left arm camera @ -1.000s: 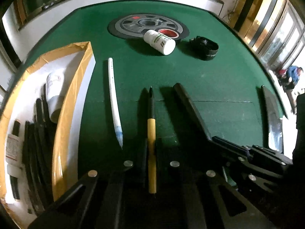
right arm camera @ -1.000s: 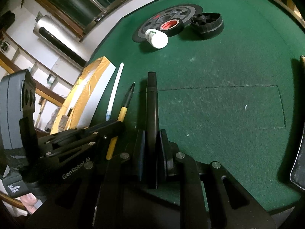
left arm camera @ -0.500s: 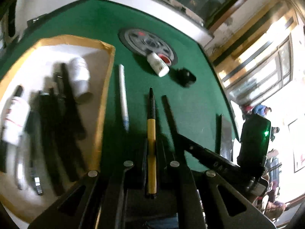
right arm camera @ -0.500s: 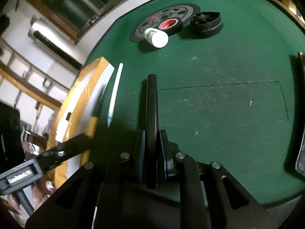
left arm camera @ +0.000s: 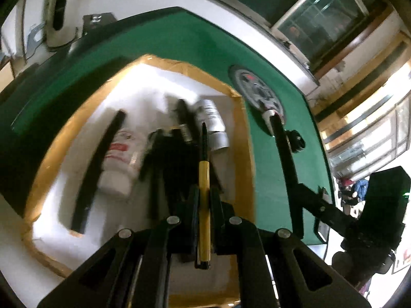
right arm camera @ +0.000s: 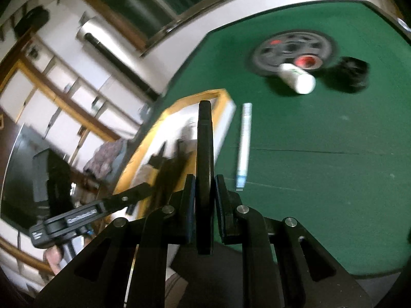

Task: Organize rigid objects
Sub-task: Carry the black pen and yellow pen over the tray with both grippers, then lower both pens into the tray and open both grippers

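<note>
My left gripper (left arm camera: 203, 192) is shut on a yellow and black pen (left arm camera: 204, 179) and hangs over the white box with tan edges (left arm camera: 246, 138). Inside the box lie a white bottle (left arm camera: 118, 164), a silver cylinder (left arm camera: 214, 120) and several dark tools, all blurred. My right gripper (right arm camera: 204, 183) is shut on a long black bar (right arm camera: 204, 148), whose tip points over the box's near corner (right arm camera: 226, 102). That bar (left arm camera: 283, 148) and the right gripper show at the right of the left wrist view. A white pen (right arm camera: 244, 146) lies on the green felt beside the box.
At the far end of the green table (right arm camera: 334, 166) sit a grey disc (right arm camera: 290, 48) with a red tape roll (right arm camera: 307, 61), a white bottle on its side (right arm camera: 298, 77) and a black round part (right arm camera: 350, 73). A window and shelves stand beyond the table.
Both grippers have swung left with their loads. The left one now hangs over the box instead of the felt, and has rolled. The right gripper's bar now reaches the box's corner.
</note>
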